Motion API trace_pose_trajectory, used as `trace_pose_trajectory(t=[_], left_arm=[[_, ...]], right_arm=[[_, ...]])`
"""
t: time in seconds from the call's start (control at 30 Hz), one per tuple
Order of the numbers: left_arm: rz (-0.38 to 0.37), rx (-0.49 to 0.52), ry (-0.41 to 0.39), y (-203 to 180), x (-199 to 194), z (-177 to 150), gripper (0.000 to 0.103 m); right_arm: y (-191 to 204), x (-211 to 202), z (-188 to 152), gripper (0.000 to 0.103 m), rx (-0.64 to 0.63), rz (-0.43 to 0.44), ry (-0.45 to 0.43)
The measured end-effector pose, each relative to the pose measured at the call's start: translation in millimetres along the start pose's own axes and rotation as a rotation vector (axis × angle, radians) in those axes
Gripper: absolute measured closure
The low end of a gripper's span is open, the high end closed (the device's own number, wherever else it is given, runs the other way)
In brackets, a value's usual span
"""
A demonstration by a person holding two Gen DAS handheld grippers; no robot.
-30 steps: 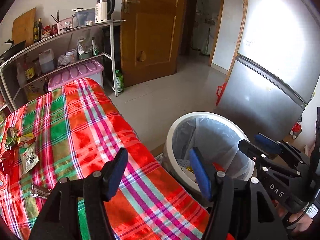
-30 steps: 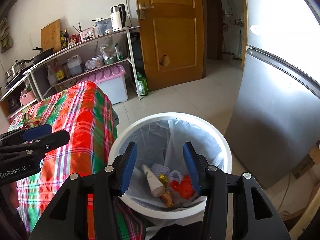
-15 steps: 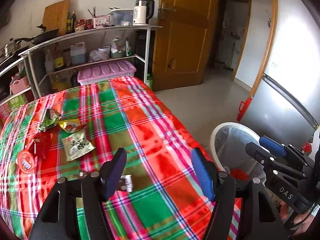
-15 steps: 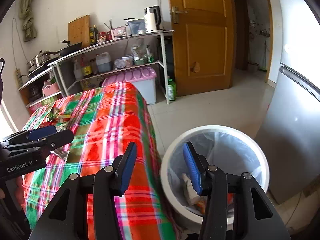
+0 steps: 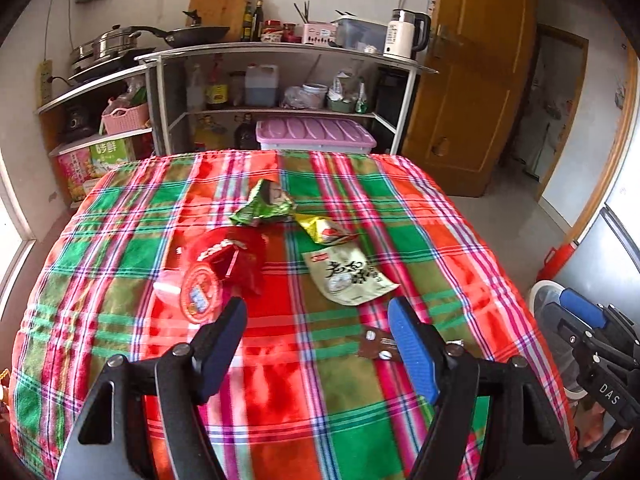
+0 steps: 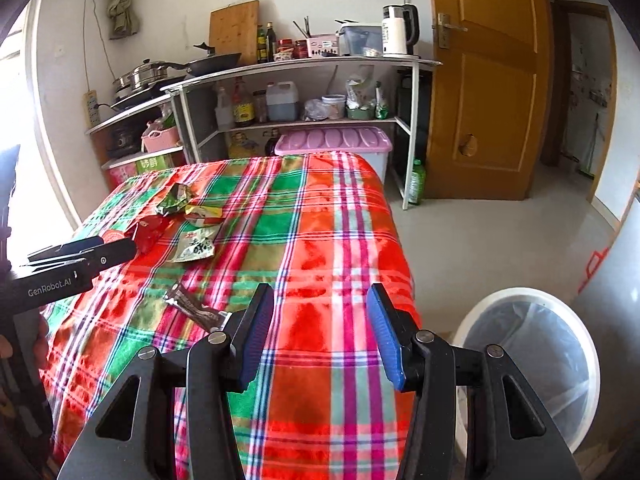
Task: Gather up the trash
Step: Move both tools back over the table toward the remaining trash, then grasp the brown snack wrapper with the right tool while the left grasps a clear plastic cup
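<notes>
A: Both tongs, the left gripper [image 5: 316,340] and right gripper [image 6: 318,330], were seen spread and empty; the left's jaws had just been opening.

B: The wrappers [image 5: 348,276] were found mid-tablecloth [image 5: 280,400], the bin [image 6: 528,364] near right.

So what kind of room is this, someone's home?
Most likely a home kitchen. A shelf unit holds a wok, sauce bottles and an electric kettle; a fridge stands right of the plaid-covered table.
</notes>
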State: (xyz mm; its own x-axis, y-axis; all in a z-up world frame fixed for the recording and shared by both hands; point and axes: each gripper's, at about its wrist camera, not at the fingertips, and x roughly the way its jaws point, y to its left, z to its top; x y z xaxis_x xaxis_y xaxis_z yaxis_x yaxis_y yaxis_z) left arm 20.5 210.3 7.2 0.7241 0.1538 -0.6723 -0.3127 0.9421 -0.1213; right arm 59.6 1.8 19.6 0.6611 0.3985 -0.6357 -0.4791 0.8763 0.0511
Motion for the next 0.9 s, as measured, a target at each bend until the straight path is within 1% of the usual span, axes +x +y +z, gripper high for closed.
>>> trace_pose_trajectory(t=[0.13,0.27,0.4,0.5,0.6,0.67,0.8,0.9], left_arm=[[0.042,-0.029,0.005,30.2,0.8,-1.4,0.026],[0.05,-0.057,0.02,54.9,4.0,-3.3,0.024],[0.068,-0.07,0.03,70.4,6.5,-6.7,0.024],[0.065,-0.075,0.034,77.2,8.8,-8.0,0.024],[0.052,-0.085,0.052,83.1,13.7,-8.6,0.024],[0.058,-0.076,0.052,84.3,15.7,-9.1,0.023],[0.041,-0.078,0.075,89.1,24.0,-7.9,0.022],[0.064,-0.061,0.083,89.5,28.6,-8.0,0.022]], right_arm=[[21.5,16.0,5.1,0.053,-0.052,0.05,0.027],[45.0,33.0,6.3,0.053,-0.105,0.143,0.051],[66.6,50.0,4.7,0.053,-0.156,0.192,0.081],[80.9,61.9,1.1,0.053,-0.199,0.216,0.106],[89.5,72.6,-4.2,0.053,-0.229,0.224,0.143],[94.6,79.4,-8.1,0.053,-0.251,0.227,0.164],[99.6,87.8,-10.5,0.053,-0.274,0.213,0.189],[98.0,97.4,-8.8,0.053,-0.268,0.19,0.22]])
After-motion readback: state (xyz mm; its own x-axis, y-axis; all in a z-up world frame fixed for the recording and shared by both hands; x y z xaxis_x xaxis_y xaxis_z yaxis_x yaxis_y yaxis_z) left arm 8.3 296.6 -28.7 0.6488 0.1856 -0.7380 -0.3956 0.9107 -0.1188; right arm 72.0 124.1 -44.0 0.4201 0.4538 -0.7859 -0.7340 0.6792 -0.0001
